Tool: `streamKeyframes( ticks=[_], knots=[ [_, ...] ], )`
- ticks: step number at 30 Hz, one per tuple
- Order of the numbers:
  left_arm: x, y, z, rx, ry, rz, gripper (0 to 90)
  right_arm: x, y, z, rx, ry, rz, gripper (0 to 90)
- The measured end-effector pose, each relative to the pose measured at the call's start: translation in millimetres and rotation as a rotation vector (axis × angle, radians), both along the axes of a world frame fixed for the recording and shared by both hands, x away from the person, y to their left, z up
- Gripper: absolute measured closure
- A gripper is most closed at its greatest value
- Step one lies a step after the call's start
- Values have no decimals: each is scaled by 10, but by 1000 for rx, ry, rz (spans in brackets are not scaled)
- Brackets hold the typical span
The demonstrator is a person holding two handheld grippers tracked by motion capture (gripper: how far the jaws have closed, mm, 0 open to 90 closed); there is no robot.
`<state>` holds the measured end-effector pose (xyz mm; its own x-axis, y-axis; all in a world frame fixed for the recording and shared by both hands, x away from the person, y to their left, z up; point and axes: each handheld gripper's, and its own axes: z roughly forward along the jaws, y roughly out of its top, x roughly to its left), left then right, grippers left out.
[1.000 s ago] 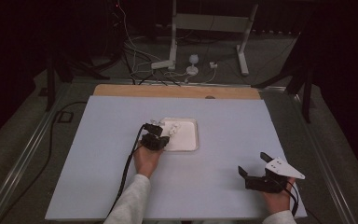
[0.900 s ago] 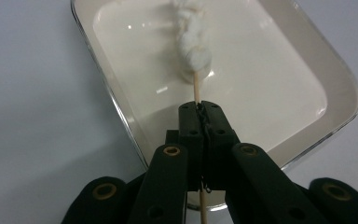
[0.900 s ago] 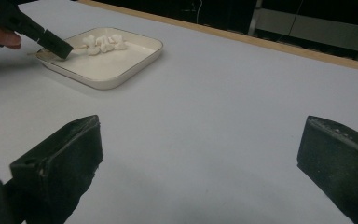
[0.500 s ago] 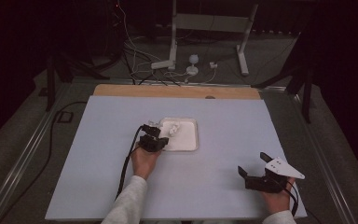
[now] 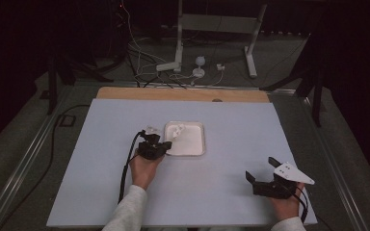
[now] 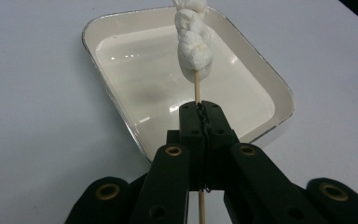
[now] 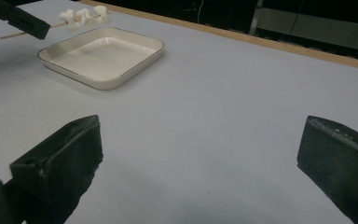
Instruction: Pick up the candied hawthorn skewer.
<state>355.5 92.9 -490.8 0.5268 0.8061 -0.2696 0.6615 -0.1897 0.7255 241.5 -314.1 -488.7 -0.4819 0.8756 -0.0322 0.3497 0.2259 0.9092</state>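
Pale tabletop [image 5: 101, 192] bears a white tray [image 5: 198, 149]; left gripper [image 5: 160, 143] fingers clamp a marshmallow skewer [image 6: 193, 42], right gripper [image 5: 265, 175] fingers wide.

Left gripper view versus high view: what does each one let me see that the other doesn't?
The left gripper view shows the left gripper shut on a thin wooden stick with marshmallows threaded on it. The high view shows the person's forearms, the right gripper with open jaws, and the floor cables. Both show the white tray on the table.
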Motion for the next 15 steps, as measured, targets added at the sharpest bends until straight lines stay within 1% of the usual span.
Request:
streamKeyframes(
  ticks=[3, 9, 11, 13, 15],
  knots=[
    [-42, 24, 2, -10, -13, -5, 900, 0, 2, 5, 12, -1, 1, 1],
    [-117, 82, 5, -44, -36, -12, 900, -4, 37, 12, 3, -2, 0, 1],
    [-138, 101, 8, -46, -41, -17, 900, -7, 59, 20, 5, -2, 2, 1],
    [-161, 127, 18, -60, -52, -18, 900, -6, 83, 36, 1, -7, 6, 1],
    [-194, 158, 29, -79, -59, -30, 900, -5, 111, 59, 0, -12, 11, 1]
  ],
)
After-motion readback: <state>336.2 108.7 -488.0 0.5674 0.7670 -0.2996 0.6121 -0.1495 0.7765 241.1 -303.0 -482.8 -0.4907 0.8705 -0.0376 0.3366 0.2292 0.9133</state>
